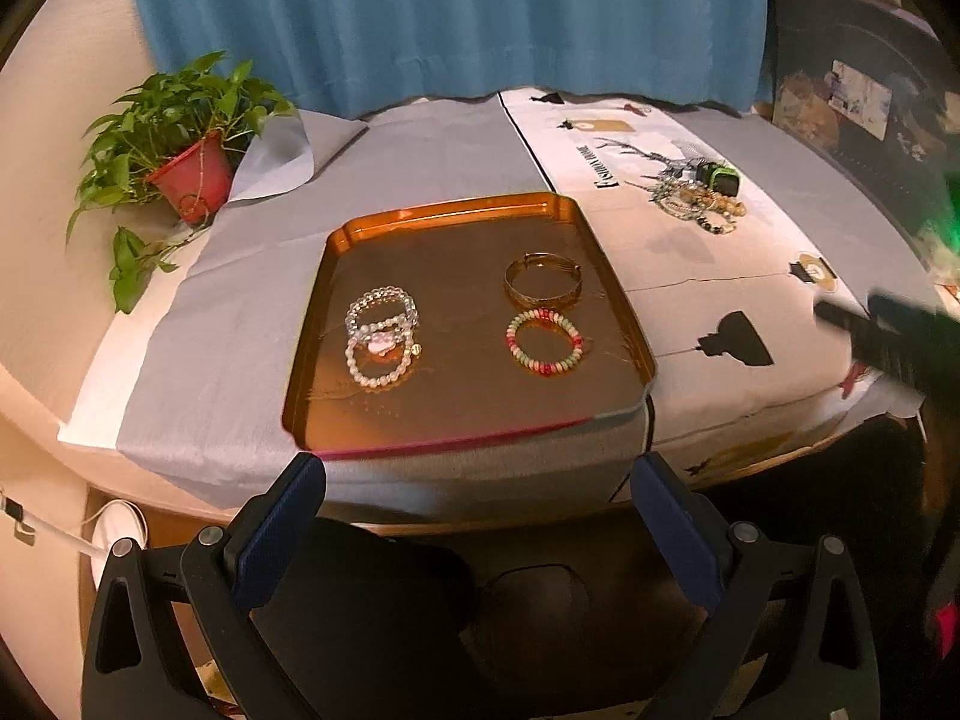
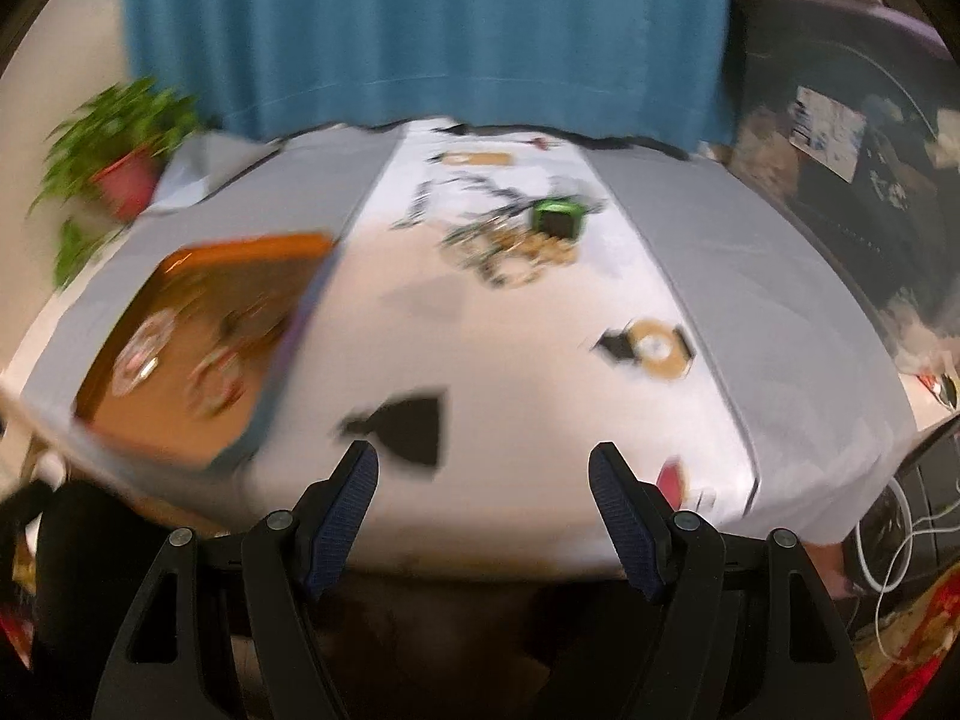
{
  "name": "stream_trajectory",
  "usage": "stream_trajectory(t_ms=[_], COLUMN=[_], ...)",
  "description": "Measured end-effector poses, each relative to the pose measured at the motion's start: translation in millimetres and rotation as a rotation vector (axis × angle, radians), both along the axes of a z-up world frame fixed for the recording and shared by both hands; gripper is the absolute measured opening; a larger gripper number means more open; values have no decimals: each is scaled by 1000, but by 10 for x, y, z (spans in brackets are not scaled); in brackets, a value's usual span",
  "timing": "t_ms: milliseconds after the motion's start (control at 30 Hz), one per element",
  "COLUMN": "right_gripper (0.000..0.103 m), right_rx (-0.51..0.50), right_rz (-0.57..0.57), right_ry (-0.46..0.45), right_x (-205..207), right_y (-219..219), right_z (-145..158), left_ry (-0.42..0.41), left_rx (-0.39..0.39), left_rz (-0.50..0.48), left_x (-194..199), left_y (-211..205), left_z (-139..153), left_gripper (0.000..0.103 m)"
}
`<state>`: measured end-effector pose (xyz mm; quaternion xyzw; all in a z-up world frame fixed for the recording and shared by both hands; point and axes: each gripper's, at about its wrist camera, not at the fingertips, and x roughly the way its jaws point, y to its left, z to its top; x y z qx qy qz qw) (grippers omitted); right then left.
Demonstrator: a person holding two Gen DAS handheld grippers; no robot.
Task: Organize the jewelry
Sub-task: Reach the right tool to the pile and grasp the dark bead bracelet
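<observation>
An orange tray [image 1: 456, 213] lies on the table and holds a gold bangle [image 1: 543, 287], a red-and-green bead bracelet [image 1: 545, 341] and clear and pearl bracelets [image 1: 380, 330]. A heap of loose jewelry [image 1: 699, 204] lies beside a green-and-black watch [image 1: 720, 174] on the printed cloth at the back right. My left gripper [image 1: 477, 474] hangs open and empty off the table's near edge, in front of the tray. My right gripper [image 2: 483, 462] is open and empty over the near cloth, far short of the jewelry heap [image 2: 510, 255]; its view is blurred, with the tray [image 2: 198, 330] at left.
A potted plant in a red pot [image 1: 186, 174] stands at the table's back left. A blue curtain [image 1: 444, 18] hangs behind. Grey cloth [image 1: 228, 324] flanks the tray. A dark chair seat [image 1: 384, 588] sits below the near edge. White cables [image 2: 894, 546] hang at right.
</observation>
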<state>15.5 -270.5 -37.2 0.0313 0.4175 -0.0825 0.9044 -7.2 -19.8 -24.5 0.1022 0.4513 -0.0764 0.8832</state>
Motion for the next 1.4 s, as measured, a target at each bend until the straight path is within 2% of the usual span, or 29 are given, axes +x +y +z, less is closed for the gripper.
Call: stream_trajectory(t_ms=[200,300,433,567,733,833,967,1167,1267,1300,1367,1400], right_gripper=[75,75,75,79,83,84,84,85,86,86,87,87], right_rx=[89,116,81,-21,12,13,7,6,4,4,2,1], right_rz=[-151,-167,-170,-145,-216,-212,-192,-157,-145,-140,-135,-132], right_ry=[24,46,93,79,67,61,50,33,22,19,16,16], right_x=[983,1329,1706,1594,1118,945,881,861,855,857,860,857], right_y=[-601,-696,-739,-732,-1014,-1108,-1167,-1211,-1218,-1221,-1219,-1218], right_z=[-259,-384,-630,-674,-692,-688,-690,-696,-703,-707,-711,-713], left_ry=[19,17,21,8,-10,-4,7,88,107,119,147,170], left_rx=[24,38,48,41,30,26,17,-23,5,18,34,45], left_rz=[-11,-17,-24,-49,-110,-164,-217,-242,-244,-243,-243,-244], left_x=[308,443,650,870,1212,1443,1761,2234,2418,2476,2548,2588], left_y=[-145,-227,-352,-539,-918,-1202,-1546,-1872,-1997,-2031,-2063,-2075], left_z=[-45,-49,-67,-35,-16,-68,-173,-434,-581,-641,-737,-801], left_gripper=[101,101,101,101,101,101,101,101,101,100,91,81])
